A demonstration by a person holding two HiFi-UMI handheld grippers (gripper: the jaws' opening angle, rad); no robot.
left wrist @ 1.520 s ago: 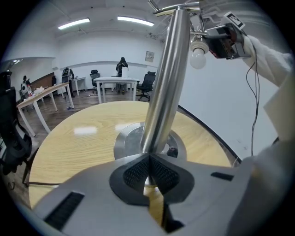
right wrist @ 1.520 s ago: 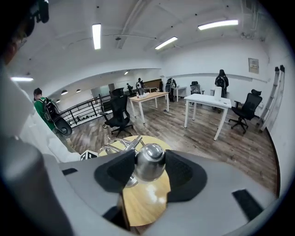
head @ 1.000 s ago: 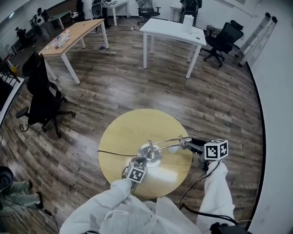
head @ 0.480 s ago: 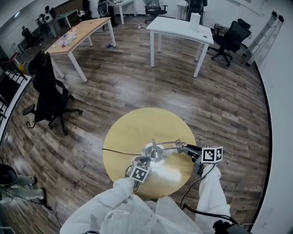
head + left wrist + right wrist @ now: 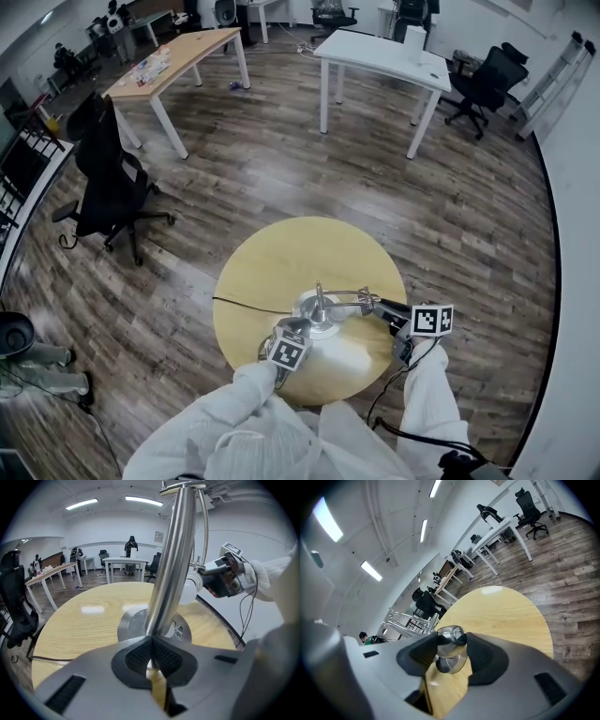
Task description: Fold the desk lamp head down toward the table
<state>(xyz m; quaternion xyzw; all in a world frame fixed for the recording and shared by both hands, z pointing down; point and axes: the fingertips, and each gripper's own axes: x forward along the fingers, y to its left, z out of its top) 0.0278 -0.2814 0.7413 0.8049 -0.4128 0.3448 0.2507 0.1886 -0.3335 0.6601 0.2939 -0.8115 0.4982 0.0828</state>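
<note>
My right gripper (image 5: 452,641) is clenched on the lamp head (image 5: 451,633). My left gripper (image 5: 151,641), jaws together, sits at the post (image 5: 171,559). A cable (image 5: 248,307) crosses the round table (image 5: 272,262).

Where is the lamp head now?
Head view: the lamp head hangs over the round table's right side, right of the lamp base, gripped by the right hand-held gripper.

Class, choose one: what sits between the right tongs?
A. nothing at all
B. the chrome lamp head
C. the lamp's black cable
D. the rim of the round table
B: in the right gripper view the right tongs are closed on the chrome lamp head, above the round table.
</note>
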